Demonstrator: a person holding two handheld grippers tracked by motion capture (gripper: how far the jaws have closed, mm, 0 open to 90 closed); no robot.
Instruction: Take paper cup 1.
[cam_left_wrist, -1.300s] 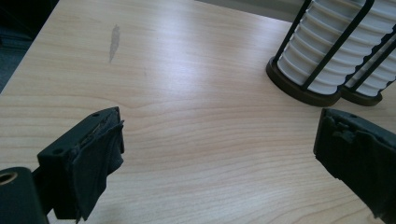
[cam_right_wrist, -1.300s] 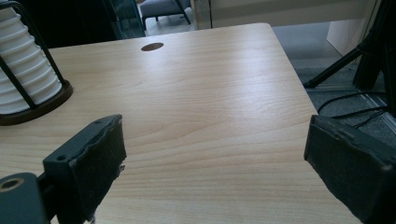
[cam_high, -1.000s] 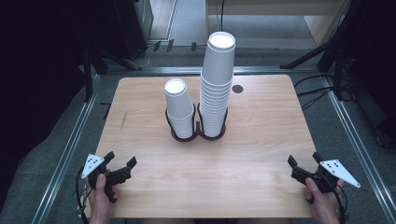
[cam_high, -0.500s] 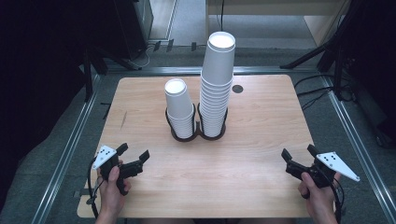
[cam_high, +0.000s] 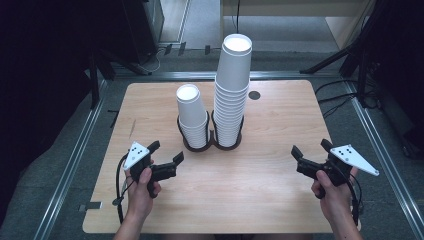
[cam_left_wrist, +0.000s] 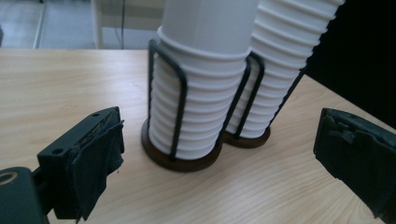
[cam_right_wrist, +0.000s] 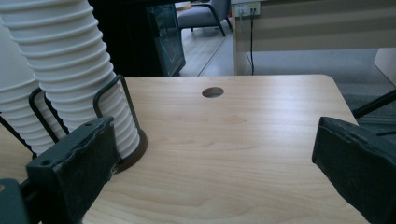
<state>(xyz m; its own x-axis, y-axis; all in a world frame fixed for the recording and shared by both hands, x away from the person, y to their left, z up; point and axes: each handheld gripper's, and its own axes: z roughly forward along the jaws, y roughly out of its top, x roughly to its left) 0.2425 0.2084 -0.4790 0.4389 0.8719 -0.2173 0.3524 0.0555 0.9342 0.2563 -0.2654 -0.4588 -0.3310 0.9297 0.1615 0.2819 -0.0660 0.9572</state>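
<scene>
Two stacks of white ribbed paper cups (cam_high: 215, 107) in black wire holder (cam_high: 210, 142) mid light wooden bench (cam_high: 280, 120), left tongs (cam_high: 166, 158) wide and empty near left, right tongs (cam_high: 311, 154) just opened wide, empty, near right.

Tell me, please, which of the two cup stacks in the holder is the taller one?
The stack on the right in the high view is taller; it rises well above the shorter stack beside it in the holder.

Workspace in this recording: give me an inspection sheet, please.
Surface: wooden table, small round hole near the far edge.
Job's things: short cup stack and tall cup stack, upright in a black double holder.
Clutter: nothing seen.
Grippers: left tongs open, empty; right tongs have just been opening, empty.
Cables: one trails from each gripper.
Surroundings: grey floor, dark stands, cables.
</scene>
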